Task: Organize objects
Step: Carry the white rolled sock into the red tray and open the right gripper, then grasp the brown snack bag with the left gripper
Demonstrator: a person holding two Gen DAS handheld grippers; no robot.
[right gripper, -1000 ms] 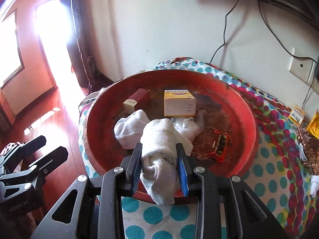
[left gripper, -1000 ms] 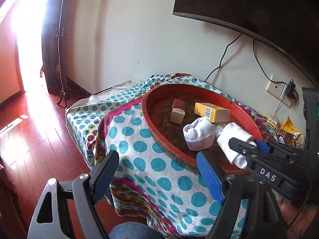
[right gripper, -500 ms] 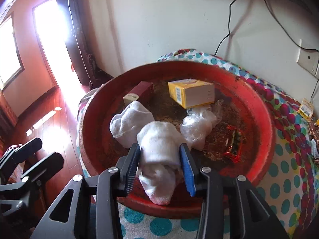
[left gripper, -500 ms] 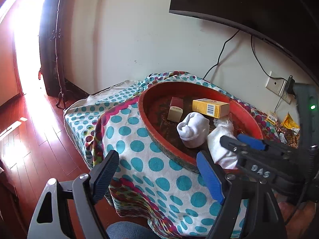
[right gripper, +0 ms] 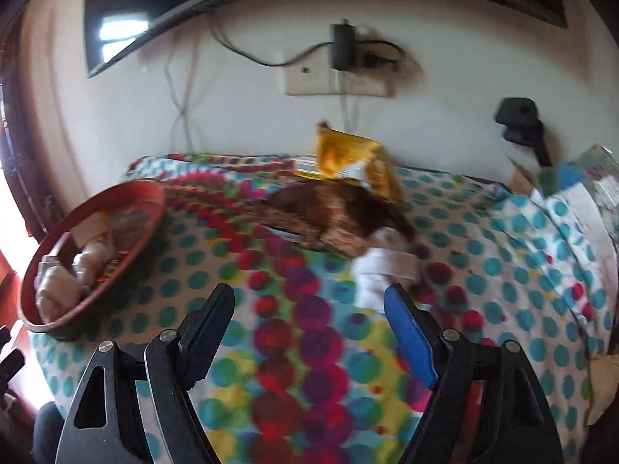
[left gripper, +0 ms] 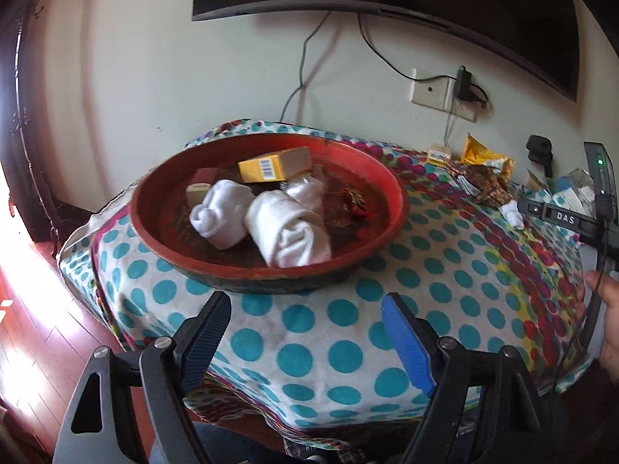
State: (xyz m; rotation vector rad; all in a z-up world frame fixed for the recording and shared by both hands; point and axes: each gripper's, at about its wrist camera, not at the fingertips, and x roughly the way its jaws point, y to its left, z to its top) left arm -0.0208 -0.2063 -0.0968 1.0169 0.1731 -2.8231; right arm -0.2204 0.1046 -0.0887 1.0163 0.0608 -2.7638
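Right gripper (right gripper: 309, 305) over the dotted cloth (right gripper: 503, 309)
Jaws opening, nothing between them (view blurred); white sock (right gripper: 381, 270) just ahead, red bowl (right gripper: 151, 208) far left.

Polka-dot covered table (left gripper: 340, 352), red bowl (left gripper: 398, 208), snack packets (left gripper: 483, 166)

Right wrist view motion-blurred: white item (right gripper: 381, 270) mid-frame, can't identify. My hand (left gripper: 607, 309) cut off at right edge. Red wrapper (left gripper: 350, 203) in bowl (left gripper: 271, 274) unreadable.

Left gripper (left gripper: 305, 336): black frame, silver screws, one ribbed black pad and one blue. Right gripper (right gripper: 309, 332) identical, body marked "DAS".
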